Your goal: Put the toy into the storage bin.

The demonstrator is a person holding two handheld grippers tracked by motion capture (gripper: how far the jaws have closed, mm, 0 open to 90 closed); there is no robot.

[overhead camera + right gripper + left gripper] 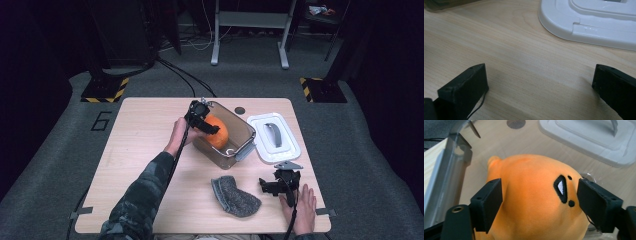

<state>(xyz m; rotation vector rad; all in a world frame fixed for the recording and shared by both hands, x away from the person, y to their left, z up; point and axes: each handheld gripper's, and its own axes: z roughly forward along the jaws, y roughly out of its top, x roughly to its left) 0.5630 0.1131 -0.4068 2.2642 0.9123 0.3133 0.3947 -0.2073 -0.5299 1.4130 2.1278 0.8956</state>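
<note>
On the desk point(150, 150), the left tool point(539, 195) is straddling the orange plush point(534, 205) inside the bin point(247, 131), jaws parted to release, while the right tool point(539, 90) is lying open, idle.

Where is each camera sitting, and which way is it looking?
High view: above the person's side, looking forward and down on the table; forearms, hands and both grippers show.
Left gripper view: rides the left gripper, looking into the clear box at the orange plush toy; its fingers flank the toy.
Right gripper view: rides the right gripper, low over bare wood.
Shared: all three show the white lid.
</note>
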